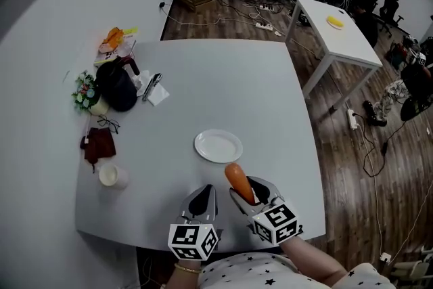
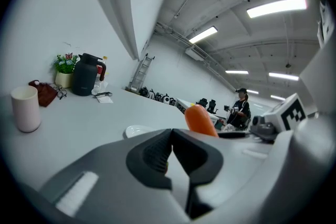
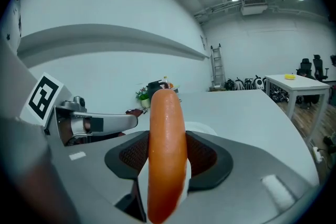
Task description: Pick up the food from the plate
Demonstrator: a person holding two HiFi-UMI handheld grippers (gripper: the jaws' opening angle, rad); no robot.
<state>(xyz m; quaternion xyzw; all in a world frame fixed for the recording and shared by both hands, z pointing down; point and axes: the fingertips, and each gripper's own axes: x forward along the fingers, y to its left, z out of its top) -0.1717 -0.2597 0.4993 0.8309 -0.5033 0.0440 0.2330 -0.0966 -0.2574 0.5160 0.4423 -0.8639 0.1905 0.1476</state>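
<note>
Well, the broad pale grey counter (image 1: 230, 84) spreads out below me, and my two tools hang side by side over its near edge, both aimed away from my body. My right tool (image 1: 249, 191) is clamped on the smooth orange sausage (image 1: 238, 181). The ribbed pads press its sides partway along, and its rounded end sticks out past the jaw tips toward the round white plate (image 1: 218, 145). The sausage is held off the plate, its tip just beside the plate's near rim. My left tool (image 1: 202, 194) sits just to the left of the right one, jaws together on nothing. My bare right forearm (image 1: 311, 257) comes in from the lower edge. The right gripper view alone shows the pads biting the sausage. Only the left gripper view shows a person (image 2: 241, 110) standing far across the room, and it brings the small white cup (image 2: 25, 107) up close, upright at its left.
</note>
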